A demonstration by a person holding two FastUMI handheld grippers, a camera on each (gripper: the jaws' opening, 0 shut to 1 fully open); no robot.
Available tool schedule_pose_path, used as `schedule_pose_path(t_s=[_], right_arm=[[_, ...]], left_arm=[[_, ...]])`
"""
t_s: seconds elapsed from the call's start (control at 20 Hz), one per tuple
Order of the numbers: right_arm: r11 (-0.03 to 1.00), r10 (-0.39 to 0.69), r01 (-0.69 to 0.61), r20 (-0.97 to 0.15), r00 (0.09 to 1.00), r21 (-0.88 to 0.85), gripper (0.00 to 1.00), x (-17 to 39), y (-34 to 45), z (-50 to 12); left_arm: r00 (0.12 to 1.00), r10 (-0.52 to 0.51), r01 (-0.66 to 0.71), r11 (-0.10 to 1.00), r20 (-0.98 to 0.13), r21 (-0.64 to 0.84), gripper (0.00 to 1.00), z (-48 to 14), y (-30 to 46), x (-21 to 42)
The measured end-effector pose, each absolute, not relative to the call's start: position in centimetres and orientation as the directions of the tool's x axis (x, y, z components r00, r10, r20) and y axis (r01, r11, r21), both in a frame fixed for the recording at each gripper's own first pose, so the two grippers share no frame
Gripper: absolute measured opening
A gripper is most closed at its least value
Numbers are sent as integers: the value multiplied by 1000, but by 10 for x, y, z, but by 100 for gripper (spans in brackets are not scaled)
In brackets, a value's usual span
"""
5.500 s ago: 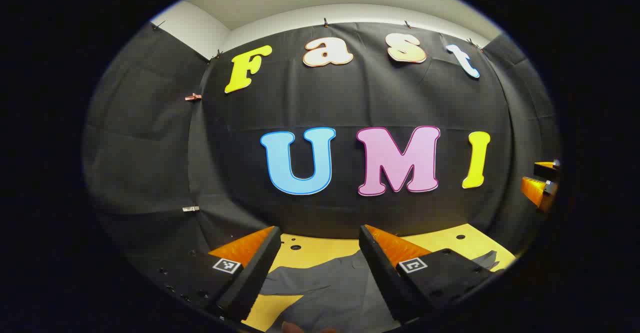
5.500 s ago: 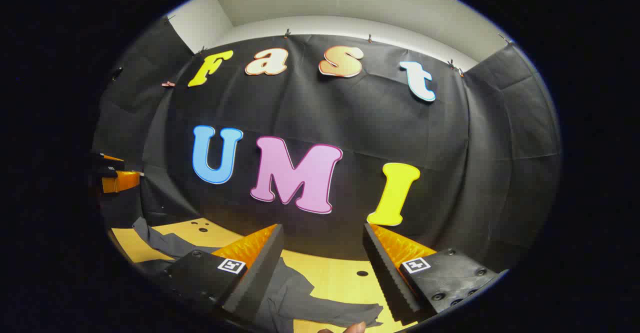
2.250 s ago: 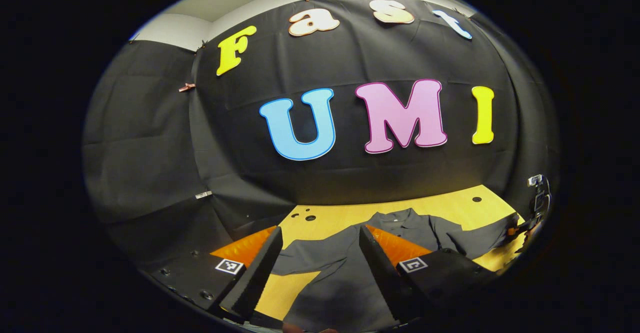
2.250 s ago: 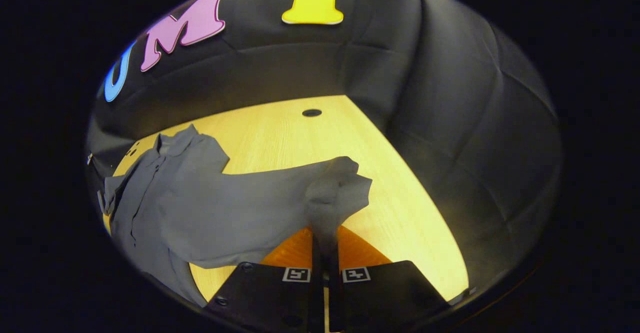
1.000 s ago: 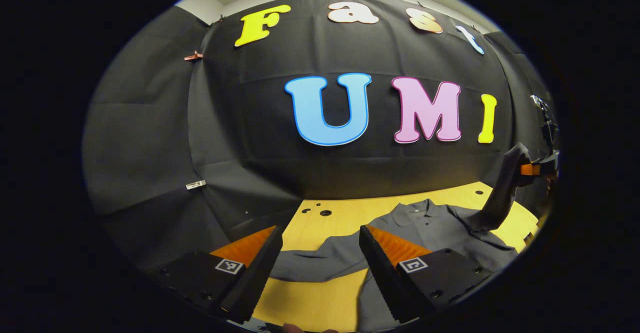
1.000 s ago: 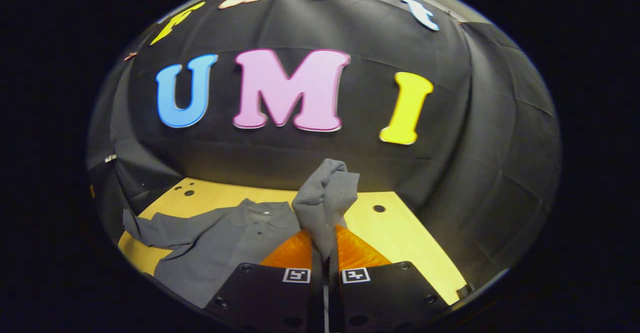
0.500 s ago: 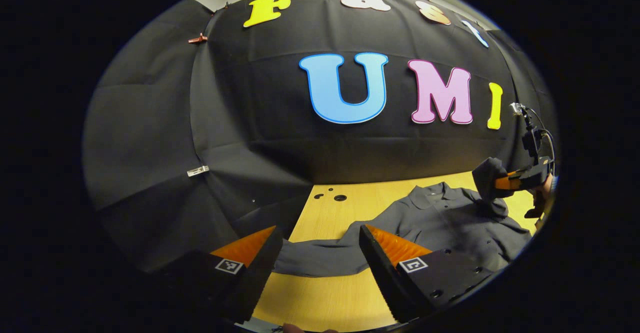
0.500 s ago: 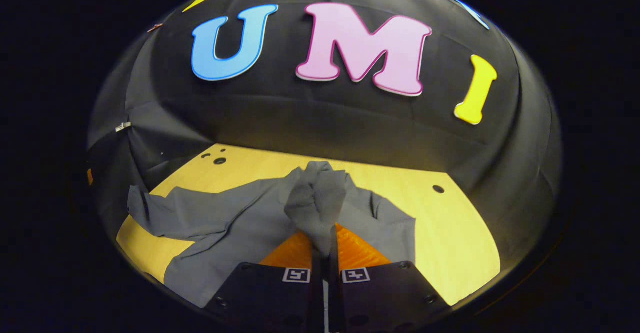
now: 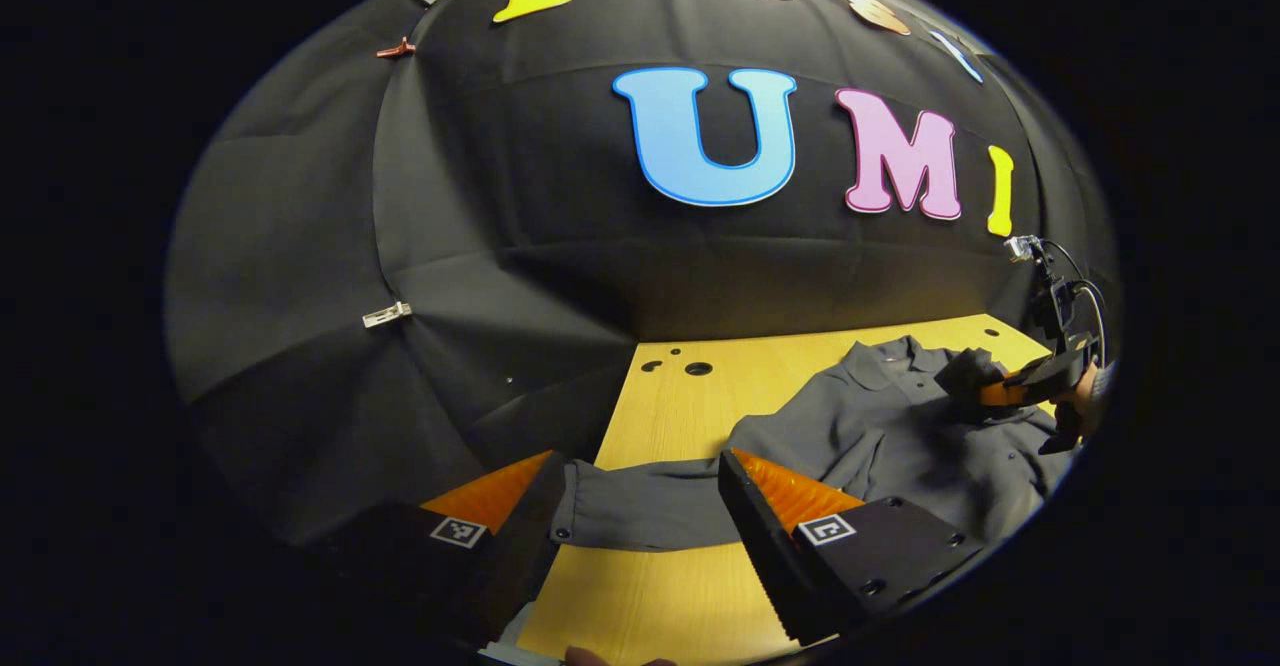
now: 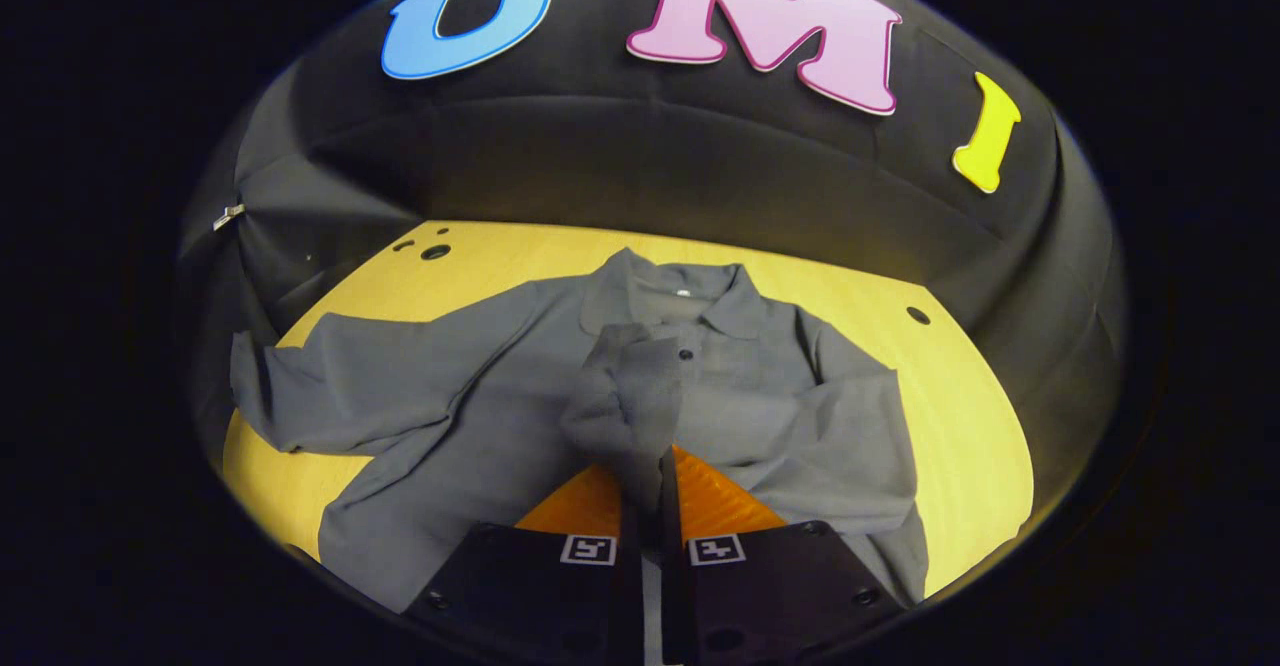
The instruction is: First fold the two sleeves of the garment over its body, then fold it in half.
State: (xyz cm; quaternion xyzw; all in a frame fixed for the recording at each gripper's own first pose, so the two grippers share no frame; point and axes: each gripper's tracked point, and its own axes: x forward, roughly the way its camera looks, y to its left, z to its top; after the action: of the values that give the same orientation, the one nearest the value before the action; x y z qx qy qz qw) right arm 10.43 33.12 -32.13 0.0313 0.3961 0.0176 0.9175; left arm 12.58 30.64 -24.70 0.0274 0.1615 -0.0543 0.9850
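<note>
On the yellow worktop lies the grey polo shirt. Left tool gapes, its sleeve unfolded between its fingers. Right tool pinches the other sleeve over the chest (first fold); release appears next.

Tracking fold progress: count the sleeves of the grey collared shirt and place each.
2. One sleeve is pinched in the right gripper above the grey collared shirt's chest; the other sleeve lies on the yellow wooden table before the open left gripper.

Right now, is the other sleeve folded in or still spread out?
Spread. The left sleeve lies flat across the table, out from the shirt body, its cuff between the open left hand-held gripper fingers.
</note>
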Motion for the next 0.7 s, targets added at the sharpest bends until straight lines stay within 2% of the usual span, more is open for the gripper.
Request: schedule_pose_path(t_s=[0.25, 0.35, 0.45, 0.55, 0.7], right_arm=[[988, 135, -29, -769, 624, 150, 19, 99, 362, -341], [983, 156, -20, -779, 608, 181, 30, 98, 369, -344], [978, 186, -39, -781, 596, 204, 33, 96, 377, -346], [972, 223, -77, -783, 580, 220, 63, 91, 384, -345], [953, 290, -101, -773, 565, 285, 67, 84, 400, -336]], left_arm=[[929, -108, 120, 993, -353, 12, 97, -279, 313, 146], [919, -105, 117, 993, -379, 9, 97, -294, 316, 151], [908, -110, 123, 992, -405, 7, 97, -311, 316, 156], [892, -121, 132, 991, -435, -7, 97, -332, 315, 165], [869, -104, 107, 994, -483, -21, 97, -362, 324, 175]])
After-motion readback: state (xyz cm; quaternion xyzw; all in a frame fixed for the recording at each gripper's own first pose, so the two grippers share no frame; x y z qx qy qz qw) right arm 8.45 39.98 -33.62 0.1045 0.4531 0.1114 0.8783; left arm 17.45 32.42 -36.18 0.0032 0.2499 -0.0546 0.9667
